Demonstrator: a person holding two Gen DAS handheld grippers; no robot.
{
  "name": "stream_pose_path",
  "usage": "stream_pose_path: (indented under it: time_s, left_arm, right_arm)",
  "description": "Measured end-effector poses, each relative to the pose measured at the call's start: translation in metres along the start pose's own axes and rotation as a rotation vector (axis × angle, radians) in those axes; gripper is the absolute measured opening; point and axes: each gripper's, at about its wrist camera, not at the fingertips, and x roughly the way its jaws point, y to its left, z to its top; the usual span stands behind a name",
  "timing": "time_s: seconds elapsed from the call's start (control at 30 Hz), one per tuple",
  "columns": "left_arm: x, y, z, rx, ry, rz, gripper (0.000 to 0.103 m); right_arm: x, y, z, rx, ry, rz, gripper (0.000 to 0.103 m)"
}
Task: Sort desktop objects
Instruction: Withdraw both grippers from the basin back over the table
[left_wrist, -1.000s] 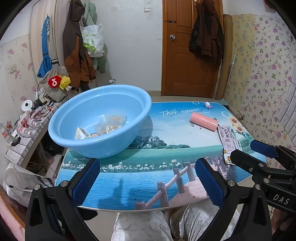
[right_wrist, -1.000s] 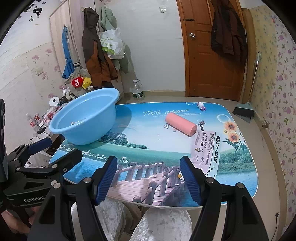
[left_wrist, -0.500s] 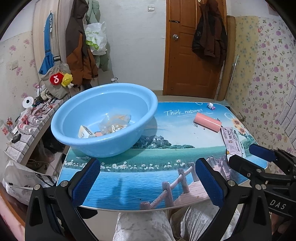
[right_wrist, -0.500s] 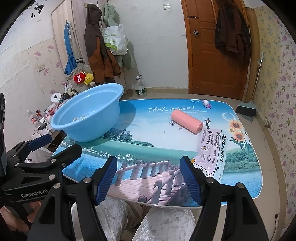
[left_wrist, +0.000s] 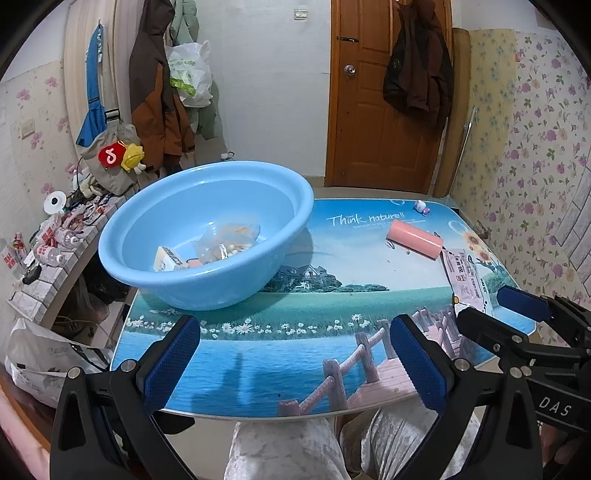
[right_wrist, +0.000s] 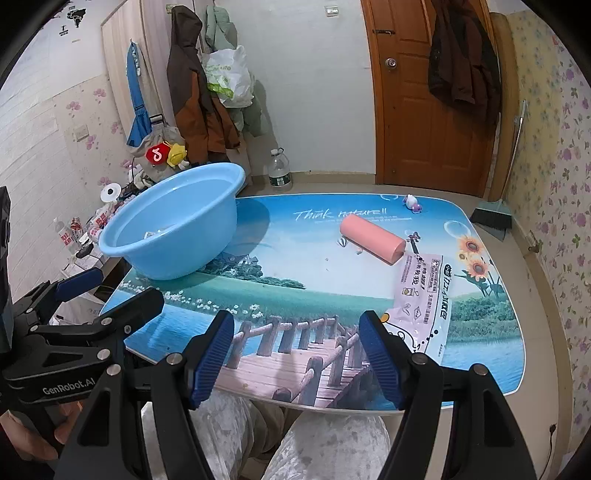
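Beyond the near edge of the low table with a printed landscape top (right_wrist: 295, 280), both tools hover with nothing between their blue pads. The left gripper (left_wrist: 295, 354) stands open, just in front of the round light-blue plastic basin (left_wrist: 207, 236), apart from it. The right gripper (right_wrist: 295, 350) also stands open; the pink-and-white flat printed packet (right_wrist: 424, 291) lies just past its right finger, not touched. Touching the packet's far end is the salmon-pink cylinder roll (right_wrist: 371, 238), well to the right of the basin. A small white and purple toy figure (right_wrist: 412, 203) sits near the table's far edge. Only the left wrist view shows inside the basin: a clear crumpled bag (left_wrist: 227, 245) and a small carton (left_wrist: 168, 260). Only the right wrist view shows a clear plastic water bottle (right_wrist: 279, 170) on the floor behind the basin.
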Motion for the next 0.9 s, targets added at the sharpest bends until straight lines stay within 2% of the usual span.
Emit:
stream_pose_path:
  time_s: [0.43, 0.9]
  left_arm:
    - [0.005, -0.009, 0.001, 0.016, 0.01, -0.011, 0.103]
    - [0.026, -0.027, -0.003, 0.043, 0.051, -0.029, 0.103]
  right_arm:
    - [0.001, -0.011, -0.001, 0.018, 0.005, -0.012, 0.072]
    - [0.012, -0.053, -0.01, 0.096, 0.034, -0.061, 0.072]
